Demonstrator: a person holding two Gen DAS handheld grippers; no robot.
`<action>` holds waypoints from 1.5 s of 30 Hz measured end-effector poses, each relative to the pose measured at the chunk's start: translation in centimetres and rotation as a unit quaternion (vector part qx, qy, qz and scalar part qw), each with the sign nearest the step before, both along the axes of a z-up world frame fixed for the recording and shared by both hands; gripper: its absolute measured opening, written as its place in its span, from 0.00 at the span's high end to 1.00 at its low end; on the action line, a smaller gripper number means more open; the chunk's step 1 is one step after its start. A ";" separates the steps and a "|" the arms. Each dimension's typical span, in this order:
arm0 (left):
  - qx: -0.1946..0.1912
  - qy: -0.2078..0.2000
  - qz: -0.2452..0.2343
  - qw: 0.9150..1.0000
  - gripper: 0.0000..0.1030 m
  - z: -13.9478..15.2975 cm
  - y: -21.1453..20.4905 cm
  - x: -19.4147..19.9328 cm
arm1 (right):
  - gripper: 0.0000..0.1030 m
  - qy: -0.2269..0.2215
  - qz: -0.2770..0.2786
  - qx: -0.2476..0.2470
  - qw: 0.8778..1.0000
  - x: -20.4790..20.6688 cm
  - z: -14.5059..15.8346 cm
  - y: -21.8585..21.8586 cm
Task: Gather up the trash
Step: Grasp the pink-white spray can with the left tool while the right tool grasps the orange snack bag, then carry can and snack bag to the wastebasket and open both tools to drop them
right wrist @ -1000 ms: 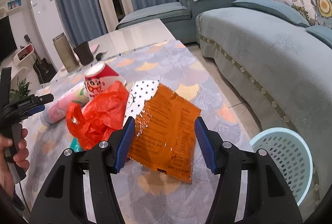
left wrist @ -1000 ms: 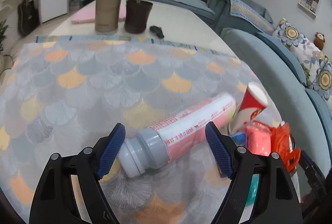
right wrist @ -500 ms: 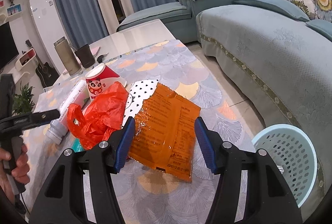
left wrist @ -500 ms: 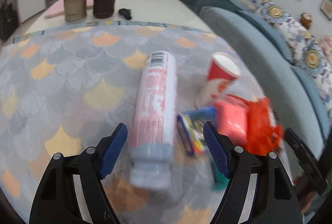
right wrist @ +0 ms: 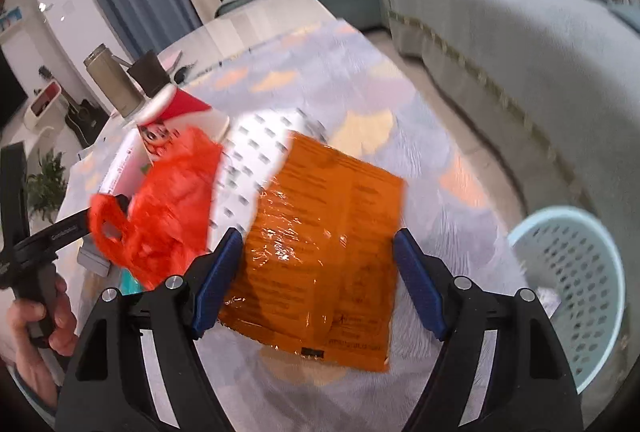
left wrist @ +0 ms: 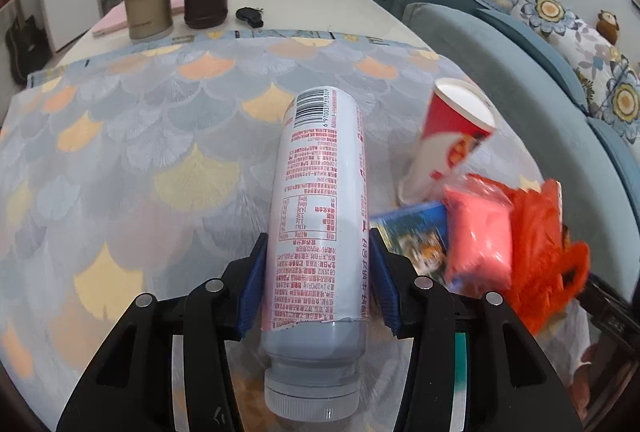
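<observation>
While the tall white plastic bottle with red print and a grey cap (left wrist: 320,232) lies on the desk's fan-patterned cloth (left wrist: 132,151), the left gripper (left wrist: 318,284) has just been closing its jaws, and now the blue pads (left wrist: 252,288) press on both sides of the bottle near its grey end. Beside the bottle sit a red and white paper cup (left wrist: 448,143) (it leans over), a small blue packet (left wrist: 416,240), a pink packet (left wrist: 480,236) and a crumpled red plastic bag (left wrist: 548,252), all close together.

Over on the other side, the right gripper (right wrist: 318,272) has just been opening its jaws. They stand wide now, with the flat shiny orange snack bag (right wrist: 328,240) lying on the desk between them; the pads do not press on it. A pale blue plastic basket with holes (right wrist: 572,272) stands on the floor near the desk's edge. A hand (right wrist: 36,328) holds the other gripper's handle at the left edge.
</observation>
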State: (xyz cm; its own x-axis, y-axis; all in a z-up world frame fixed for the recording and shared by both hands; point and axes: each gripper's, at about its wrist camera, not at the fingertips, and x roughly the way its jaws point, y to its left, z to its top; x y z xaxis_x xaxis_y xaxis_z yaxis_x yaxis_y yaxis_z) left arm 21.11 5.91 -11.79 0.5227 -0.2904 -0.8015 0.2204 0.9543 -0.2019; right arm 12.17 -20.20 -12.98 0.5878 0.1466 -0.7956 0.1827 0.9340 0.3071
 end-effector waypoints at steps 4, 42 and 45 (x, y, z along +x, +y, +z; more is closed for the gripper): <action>-0.014 -0.004 0.002 1.000 0.55 0.1 0.5 -2.0 | 0.51 0.002 0.024 0.008 1.000 -0.5 0.1 0.3; -0.166 -0.101 -0.184 0.964 0.55 14.8 -21.9 -16.7 | 0.69 -0.136 -0.162 -0.056 0.976 -17.5 12.8 -14.1; -0.169 -0.084 -0.196 0.962 0.55 12.6 -23.9 -16.7 | 0.69 -0.115 -0.189 -0.034 0.975 -18.3 10.4 -17.1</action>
State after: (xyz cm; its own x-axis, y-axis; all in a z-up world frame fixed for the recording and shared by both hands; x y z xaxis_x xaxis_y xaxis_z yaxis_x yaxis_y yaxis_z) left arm 4.43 -17.94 0.78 0.4339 -0.7210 -0.5403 0.6063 0.6773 -0.4168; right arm -6.11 -37.26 -2.56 0.7530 -0.1635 -0.6374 0.4520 0.8325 0.3204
